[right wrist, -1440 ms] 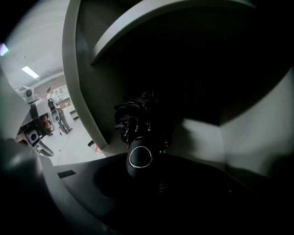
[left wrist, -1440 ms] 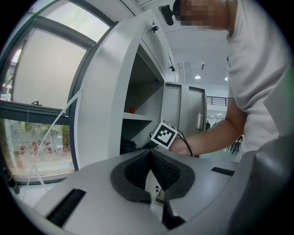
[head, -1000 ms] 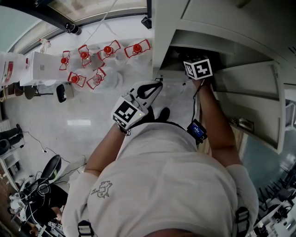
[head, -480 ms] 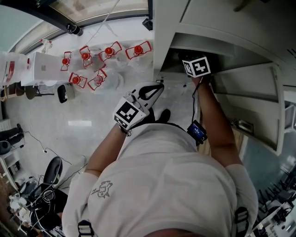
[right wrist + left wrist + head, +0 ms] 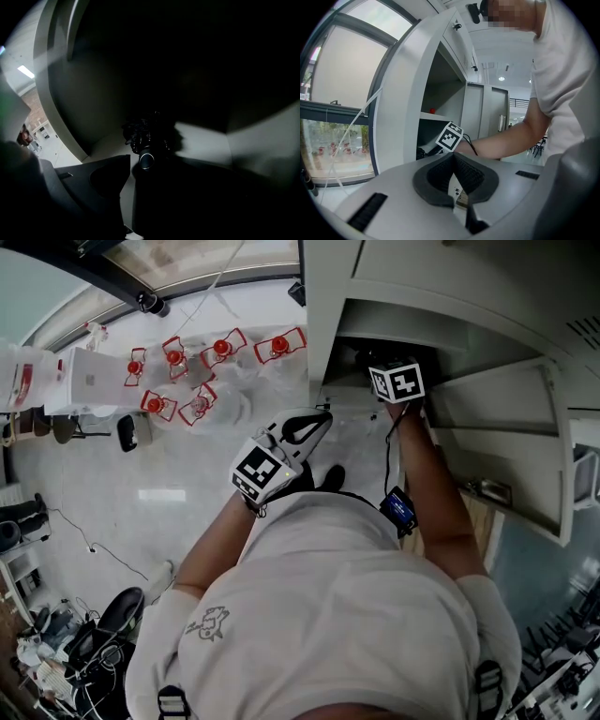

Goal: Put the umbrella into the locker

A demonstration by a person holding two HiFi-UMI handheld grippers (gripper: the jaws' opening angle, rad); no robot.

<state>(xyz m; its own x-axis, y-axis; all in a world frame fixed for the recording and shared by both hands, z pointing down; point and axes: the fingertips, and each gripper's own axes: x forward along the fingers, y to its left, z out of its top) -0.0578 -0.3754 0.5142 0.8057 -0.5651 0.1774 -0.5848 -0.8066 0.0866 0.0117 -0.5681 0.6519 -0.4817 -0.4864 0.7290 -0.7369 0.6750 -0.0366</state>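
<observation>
Currently we hold the right gripper (image 5: 133, 165) inside the locker (image 5: 323, 315) — its jaws have just been opening and now stand apart, with no pad visibly pressing on anything. The black folded umbrella (image 5: 149, 136) lies on the floor of the dark compartment, its round end cap pointing back at us, just ahead of the jaw tips. We hold the left gripper (image 5: 453, 160) outside — beside the locker's open front, jaws together, nothing between them.
</observation>
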